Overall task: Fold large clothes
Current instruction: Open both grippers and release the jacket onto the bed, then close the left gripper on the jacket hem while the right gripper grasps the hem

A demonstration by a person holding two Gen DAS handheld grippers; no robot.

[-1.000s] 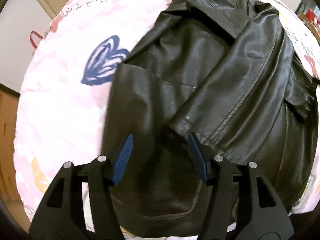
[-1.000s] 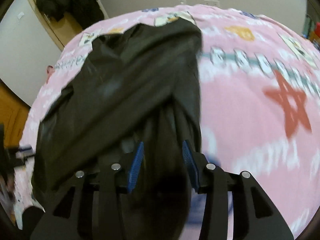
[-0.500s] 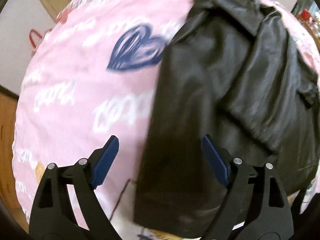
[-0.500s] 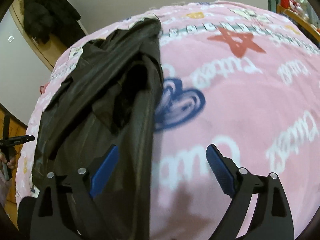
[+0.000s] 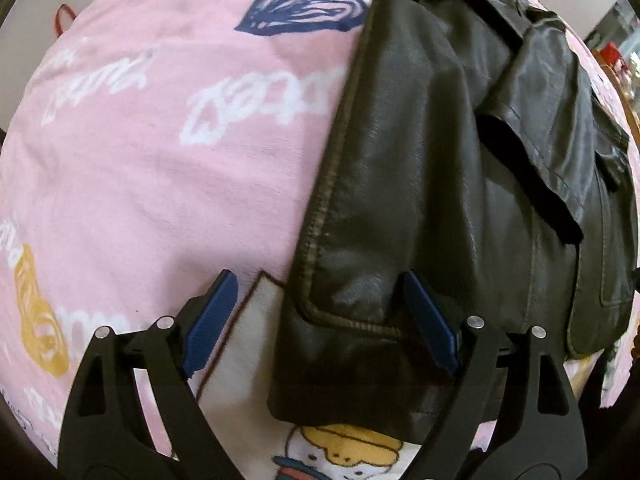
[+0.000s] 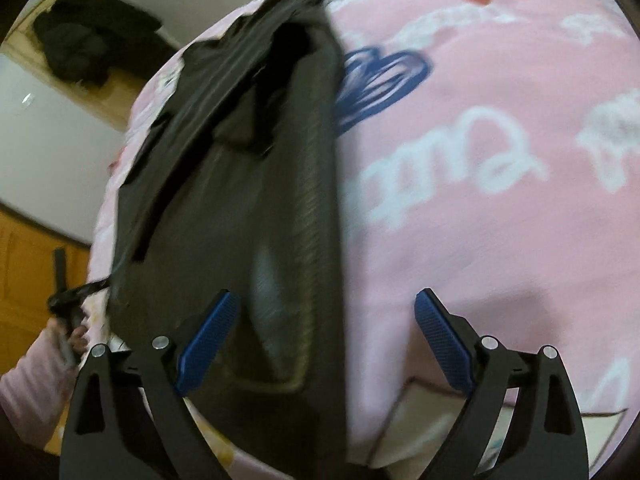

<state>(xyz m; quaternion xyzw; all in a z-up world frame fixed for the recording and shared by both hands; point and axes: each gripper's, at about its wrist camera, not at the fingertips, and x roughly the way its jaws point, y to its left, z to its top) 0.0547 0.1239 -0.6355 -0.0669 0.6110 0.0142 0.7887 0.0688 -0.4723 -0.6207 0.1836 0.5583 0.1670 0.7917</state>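
Pink, cartoon-printed bedding [image 5: 168, 168] covers the bed under both my hands; beyond it stand a pale wall and a wooden door frame with dark clothes hanging [image 6: 92, 52]. Between my grippers the black leather jacket [image 5: 432, 184] lies folded lengthwise, running straight away from me. My left gripper [image 5: 320, 322] has wide jaws straddling its near hem corner. My right gripper [image 6: 326, 344], jaws wide and empty, straddles the same long edge.

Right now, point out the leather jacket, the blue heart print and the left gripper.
leather jacket [image 5: 420, 184], left wrist view, front panel.
blue heart print [image 5: 304, 4], left wrist view, middle of heart.
left gripper [image 5: 320, 324], left wrist view, between fingertips.
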